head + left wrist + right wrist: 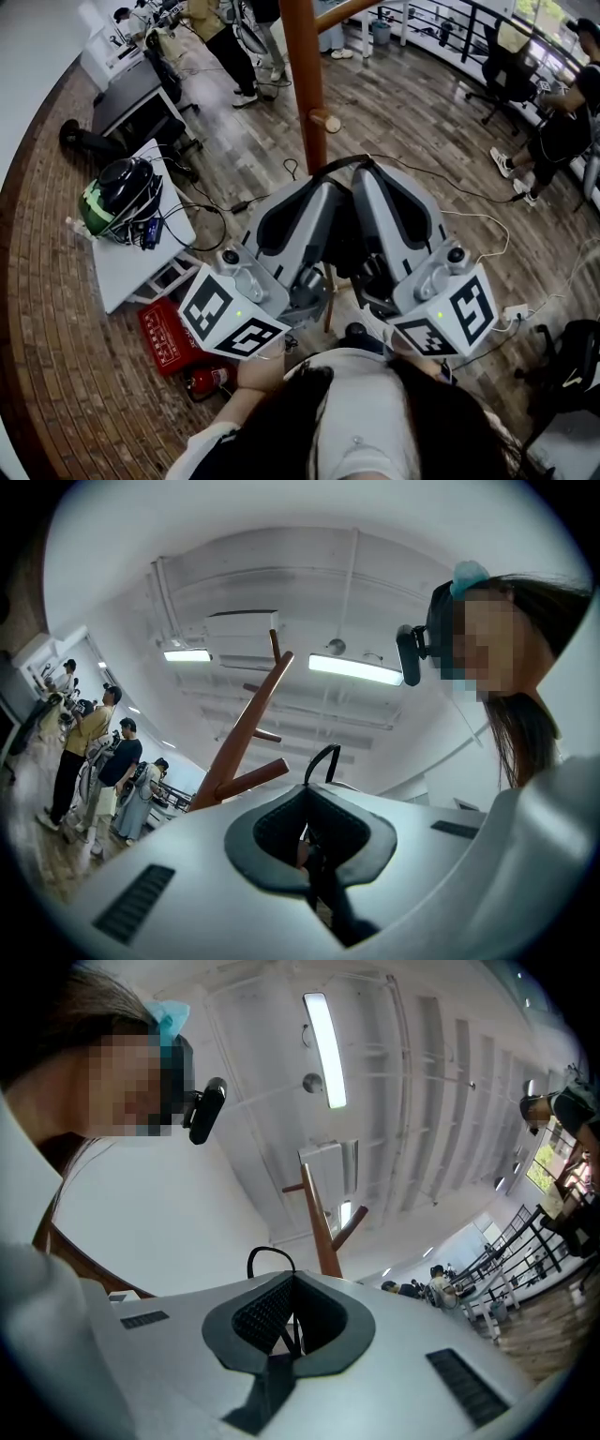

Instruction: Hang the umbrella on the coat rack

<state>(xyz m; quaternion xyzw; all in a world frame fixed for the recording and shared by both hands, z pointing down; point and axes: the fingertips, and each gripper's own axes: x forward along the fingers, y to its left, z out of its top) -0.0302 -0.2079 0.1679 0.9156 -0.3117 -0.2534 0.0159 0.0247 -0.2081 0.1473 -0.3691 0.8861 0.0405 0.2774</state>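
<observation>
The brown wooden coat rack pole [304, 84] rises just ahead of me, with a short peg [326, 120] on its right side. Both grippers point upward, side by side, below that peg. The black umbrella [351, 246] hangs between them, and its thin strap loop [342, 162] arches over their tips. My left gripper [326, 186] is shut on one end of the strap and my right gripper [372, 178] on the other. The loop [323, 761] sticks up past the left gripper [314, 803], beside the rack [246, 731]. Above the right gripper [292, 1288] the loop [270, 1258] shows next to the rack [319, 1222].
A white table [131, 253] with a black and green helmet [122, 192] stands at the left, a red box [167, 339] and a fire extinguisher [211, 380] beside it. Cables cross the wooden floor. People stand at the far left and right, by office chairs [506, 66].
</observation>
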